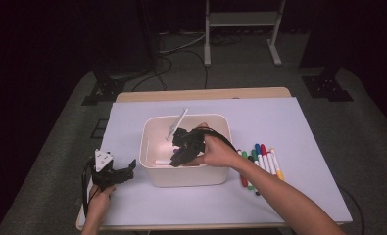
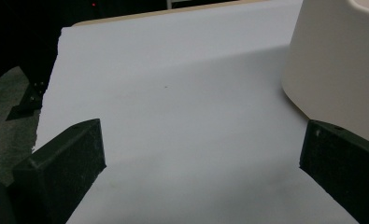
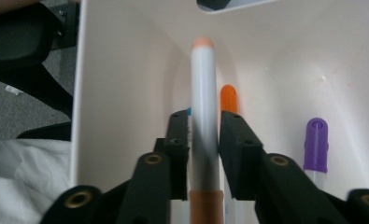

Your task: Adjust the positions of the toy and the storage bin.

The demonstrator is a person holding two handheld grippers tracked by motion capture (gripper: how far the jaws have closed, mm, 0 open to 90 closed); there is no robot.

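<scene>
In the high view, a cream plastic bin (image 1: 185, 172) with rounded corners stood in the middle of a pale, smooth table cover (image 1: 308, 127). The right gripper (image 1: 188, 143), black and angular, was inside the bin, held by the person's right hand (image 1: 219, 152). A white marker (image 1: 177, 124) leaned on the far rim of the bin. Just to the right of the bin, a row of markers (image 1: 260, 161) with coloured caps lay side by side on the cover. The left gripper (image 1: 113, 172) rested on the cover near the left wall of the bin, held by the left hand (image 1: 99, 203), with a grey three-cornered plate on its top.

In the left gripper view, the two black jaws were wide apart and held nothing; only the flat matte cover lay between them. The curved, smooth wall of the bin (image 2: 336, 70) stood just beside the right jaw.

In the right gripper view, the jaws were closed on a peach-capped marker (image 3: 203, 116), a round white barrel with a darker orange band at its lower part. It pointed along the jaws into the bin, whose inner walls (image 3: 126, 84) looked glossy. Behind it lay an orange-capped marker (image 3: 229, 99), and to the right a purple-capped marker (image 3: 316, 144) lay on the bottom of the bin.
</scene>
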